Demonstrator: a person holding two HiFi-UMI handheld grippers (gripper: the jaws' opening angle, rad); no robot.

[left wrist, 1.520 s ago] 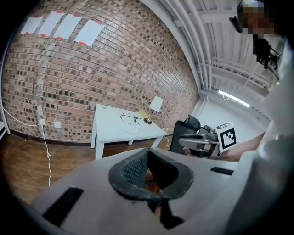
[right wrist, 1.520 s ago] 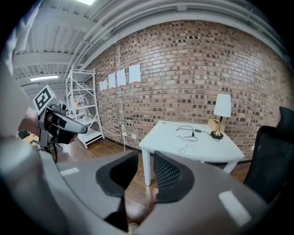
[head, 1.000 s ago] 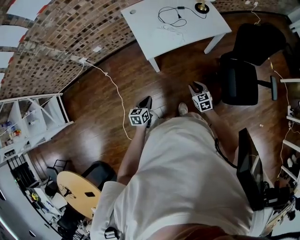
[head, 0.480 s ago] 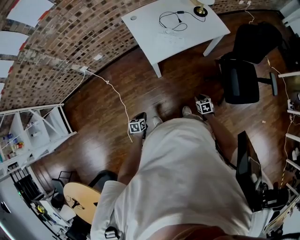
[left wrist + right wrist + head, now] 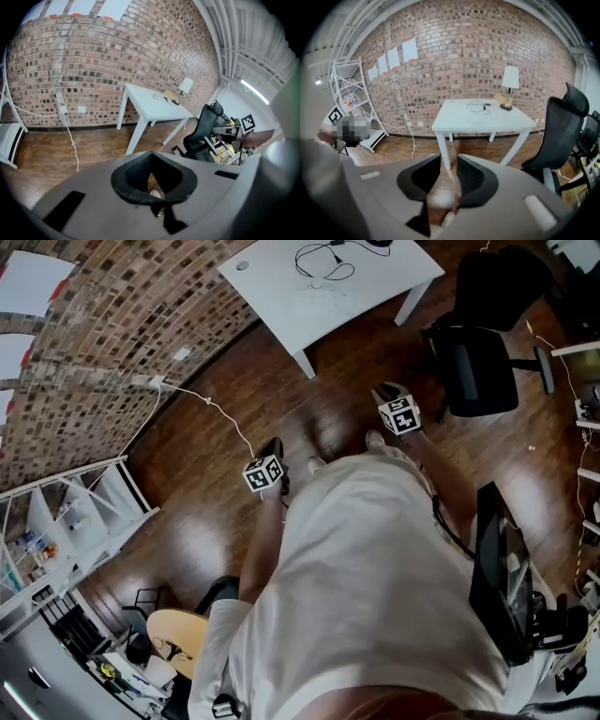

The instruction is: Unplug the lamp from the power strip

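The lamp [image 5: 509,84] has a white shade and a brass base and stands at the far right of a white table [image 5: 487,123]. A black cord [image 5: 477,107] loops beside it. I cannot pick out the power strip. In the head view only the cord [image 5: 319,259] and the table top [image 5: 281,296] show at the upper edge. Both grippers hang in front of the person, well short of the table. My left gripper [image 5: 150,154] [image 5: 274,448] is shut with nothing in it. My right gripper [image 5: 449,164] [image 5: 388,390] is open, with only floor showing between its pads.
A black office chair [image 5: 478,352] stands right of the table. A white cable [image 5: 220,413] trails from the brick wall across the wooden floor. White shelving [image 5: 84,512] is at the left, a round wooden table [image 5: 183,638] behind, and a dark monitor [image 5: 497,568] at the right.
The table and lamp have slid up to the top edge of the head view. The left gripper has drifted left; the right one dipped and came back up.
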